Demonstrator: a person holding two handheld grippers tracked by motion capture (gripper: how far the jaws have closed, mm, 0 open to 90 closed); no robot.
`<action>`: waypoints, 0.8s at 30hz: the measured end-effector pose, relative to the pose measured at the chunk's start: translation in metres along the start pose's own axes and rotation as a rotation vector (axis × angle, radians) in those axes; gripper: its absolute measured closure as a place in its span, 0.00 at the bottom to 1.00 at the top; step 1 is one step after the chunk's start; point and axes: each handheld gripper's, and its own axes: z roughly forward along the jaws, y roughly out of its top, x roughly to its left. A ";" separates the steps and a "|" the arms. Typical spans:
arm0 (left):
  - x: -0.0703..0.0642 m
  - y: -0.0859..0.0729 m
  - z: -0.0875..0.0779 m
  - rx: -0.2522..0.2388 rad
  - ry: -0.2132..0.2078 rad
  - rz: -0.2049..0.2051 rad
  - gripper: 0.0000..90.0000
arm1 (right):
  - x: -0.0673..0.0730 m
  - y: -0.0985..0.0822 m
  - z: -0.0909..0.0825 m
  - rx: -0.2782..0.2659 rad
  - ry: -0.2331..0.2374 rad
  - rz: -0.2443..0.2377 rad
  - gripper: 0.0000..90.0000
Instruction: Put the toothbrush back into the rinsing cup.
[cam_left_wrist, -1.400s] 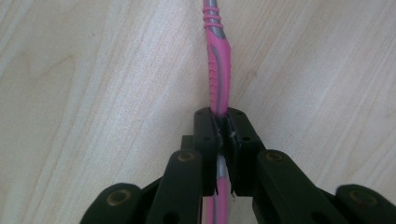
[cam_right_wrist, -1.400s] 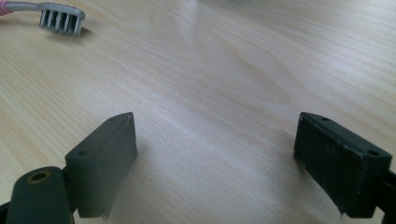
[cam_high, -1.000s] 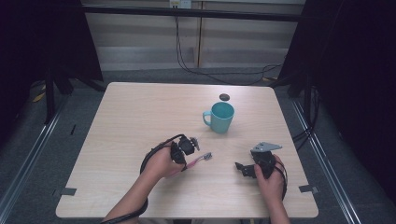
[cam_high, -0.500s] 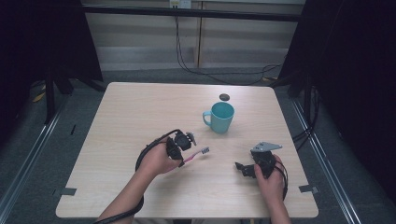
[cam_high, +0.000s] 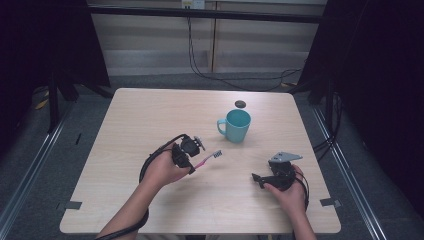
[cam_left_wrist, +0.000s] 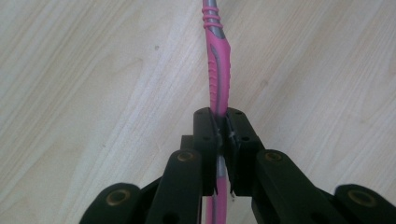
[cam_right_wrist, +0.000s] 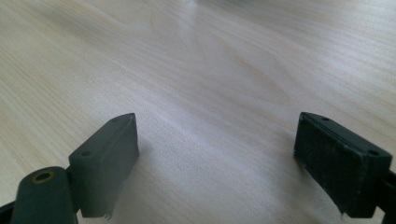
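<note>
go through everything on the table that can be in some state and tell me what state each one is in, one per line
Pink plastic toothbrush: clamped by its handle, head pointing toward the mug.
Teal ceramic mug: upright on the table, nothing seen inside.
Left gripper: shut on the toothbrush.
Right gripper: open, nothing between its jaws.
Small dark round object: lying beyond the mug.

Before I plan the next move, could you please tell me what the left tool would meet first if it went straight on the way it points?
Probably the teal ceramic mug: the left tool, shut on the pink plastic toothbrush, points roughly toward it, though depth is unclear.
</note>
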 end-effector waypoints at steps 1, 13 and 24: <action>0.000 0.000 -0.001 -0.003 0.000 0.001 0.94 | 0.000 0.000 0.000 0.000 -0.001 0.002 0.15; -0.002 0.003 -0.006 -0.063 0.029 -0.015 0.94 | -0.002 0.003 -0.001 0.000 0.011 0.058 0.17; -0.002 0.007 -0.009 -0.119 0.034 -0.026 0.94 | -0.008 0.004 -0.007 -0.014 0.017 0.090 0.20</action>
